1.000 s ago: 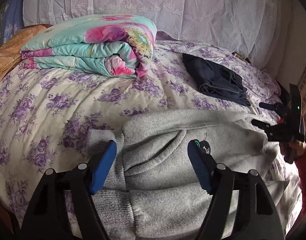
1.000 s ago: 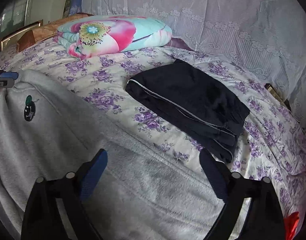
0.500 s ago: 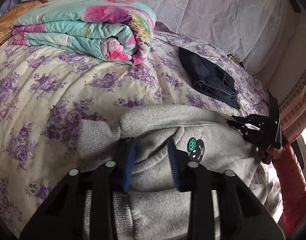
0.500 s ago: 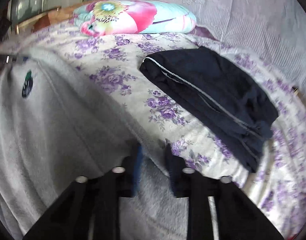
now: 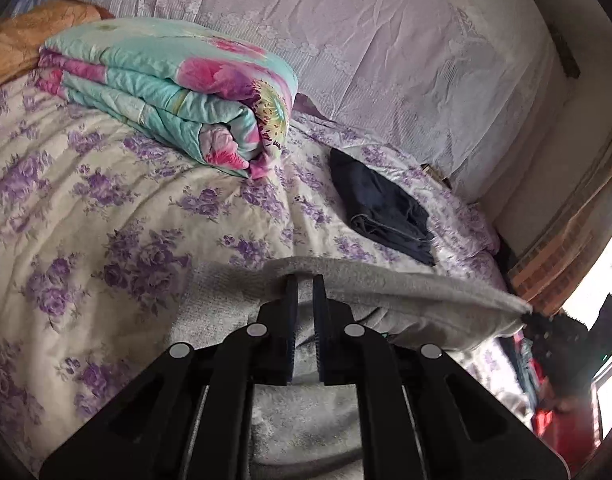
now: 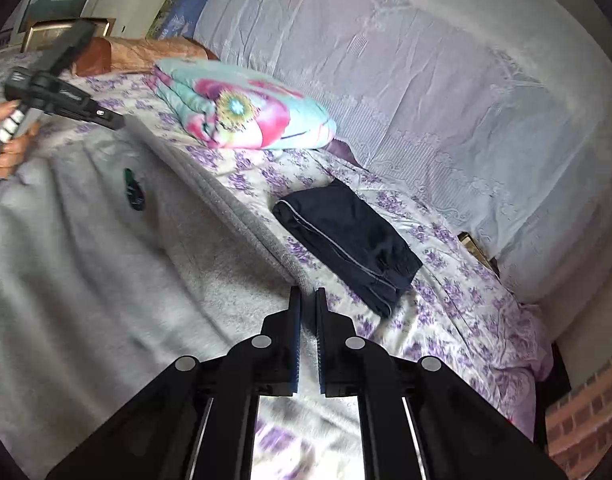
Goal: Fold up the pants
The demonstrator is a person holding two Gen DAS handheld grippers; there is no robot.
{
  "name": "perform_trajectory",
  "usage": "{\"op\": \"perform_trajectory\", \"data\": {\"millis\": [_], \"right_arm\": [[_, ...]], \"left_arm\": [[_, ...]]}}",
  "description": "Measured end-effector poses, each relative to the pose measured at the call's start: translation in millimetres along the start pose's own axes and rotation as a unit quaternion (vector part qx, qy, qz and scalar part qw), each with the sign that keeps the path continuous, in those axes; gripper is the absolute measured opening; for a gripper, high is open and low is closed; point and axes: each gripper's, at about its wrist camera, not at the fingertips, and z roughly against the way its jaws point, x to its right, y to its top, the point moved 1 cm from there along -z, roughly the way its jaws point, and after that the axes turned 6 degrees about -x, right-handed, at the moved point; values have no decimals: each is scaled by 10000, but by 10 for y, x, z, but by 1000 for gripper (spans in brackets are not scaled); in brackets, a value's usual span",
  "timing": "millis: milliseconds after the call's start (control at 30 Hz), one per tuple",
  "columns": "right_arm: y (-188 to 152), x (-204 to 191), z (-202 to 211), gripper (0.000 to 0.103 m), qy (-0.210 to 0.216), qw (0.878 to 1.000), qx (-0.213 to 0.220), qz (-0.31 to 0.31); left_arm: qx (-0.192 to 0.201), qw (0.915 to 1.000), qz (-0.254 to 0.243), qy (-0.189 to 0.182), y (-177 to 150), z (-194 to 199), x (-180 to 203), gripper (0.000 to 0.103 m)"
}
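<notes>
Grey fleece pants (image 5: 386,292) lie across the flowered bed, with a small green logo (image 6: 132,190) on them. My left gripper (image 5: 305,280) is shut on the pants' far edge and holds it lifted off the bed. My right gripper (image 6: 307,294) is shut on the same edge further along. The edge is stretched taut between the two grippers. The right gripper also shows at the right of the left wrist view (image 5: 566,332). The left gripper also shows at the top left of the right wrist view (image 6: 66,100).
Folded dark navy pants (image 6: 346,240) lie on the bed (image 5: 86,200) beyond the grey ones. A folded floral quilt (image 5: 178,92) sits at the back near the white-draped headboard (image 5: 386,60). A brick wall (image 6: 586,412) stands at the right bed edge.
Both grippers went from open to shut on the grey pants' far edge. They have lifted that edge off the bed and pulled it taut.
</notes>
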Motion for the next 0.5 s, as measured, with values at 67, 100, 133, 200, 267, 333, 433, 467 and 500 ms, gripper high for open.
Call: {"op": "perform_trajectory", "data": {"millis": [67, 100, 133, 200, 267, 333, 433, 467, 500], "right_arm": [[-138, -131, 245, 7, -64, 9999, 79, 69], [-206, -201, 347, 7, -75, 9999, 106, 92], [-285, -279, 445, 7, -41, 9999, 127, 109], [-417, -415, 614, 7, -103, 9996, 181, 176], [-538, -516, 756, 7, -50, 9995, 221, 206], [-637, -539, 848, 7, 49, 9997, 204, 83], [-759, -561, 902, 7, 169, 9997, 188, -63], [-795, -574, 906, 7, 190, 9996, 179, -100], [-829, -569, 911, 7, 215, 9995, 179, -147]], "left_arm": [[97, 9983, 307, -488, -63, 110, -34, 22], [172, 9963, 397, -740, -117, 176, -24, 31], [221, 9944, 439, -934, -182, 232, 7, 54], [355, 9949, 533, -781, -350, 337, 78, 82], [435, 9943, 720, -658, -501, 412, 134, 84], [327, 9905, 972, -919, -581, 443, 167, 84], [225, 9896, 1267, -636, -558, 422, 190, 79], [165, 9899, 1297, -552, -537, 396, 204, 65], [78, 9901, 1341, -414, -515, 362, 223, 57]]}}
